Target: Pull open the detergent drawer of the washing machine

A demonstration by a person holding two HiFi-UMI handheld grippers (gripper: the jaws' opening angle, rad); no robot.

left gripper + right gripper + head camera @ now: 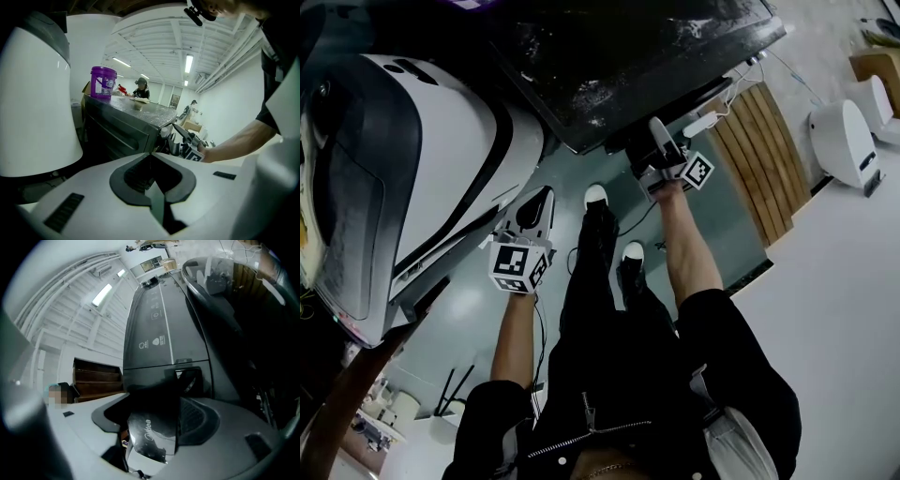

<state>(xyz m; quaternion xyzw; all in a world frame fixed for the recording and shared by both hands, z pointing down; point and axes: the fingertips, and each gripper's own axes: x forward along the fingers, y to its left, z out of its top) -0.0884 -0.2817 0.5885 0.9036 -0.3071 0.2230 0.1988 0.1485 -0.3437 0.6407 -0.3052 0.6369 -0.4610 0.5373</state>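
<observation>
The dark grey washing machine (619, 66) fills the top of the head view, and its front panel (150, 324) rises ahead in the right gripper view. My right gripper (661, 141) is at that machine's front edge. Its jaws (154, 399) stand wide, and the glossy dark front of the detergent drawer (152, 437) fills the gap between the pads. My left gripper (534, 208) hangs lower beside a white washing machine (441, 150). Its jaws (151, 161) are shut with nothing in them. In the left gripper view the right gripper (185, 136) shows at the dark machine's corner.
A purple bucket (103, 82) stands on the dark machine's top, with people (140, 88) far behind it. A wooden slatted board (759, 159) and a white rounded device (844, 141) lie to the right. My feet (600, 202) are on the green floor between the machines.
</observation>
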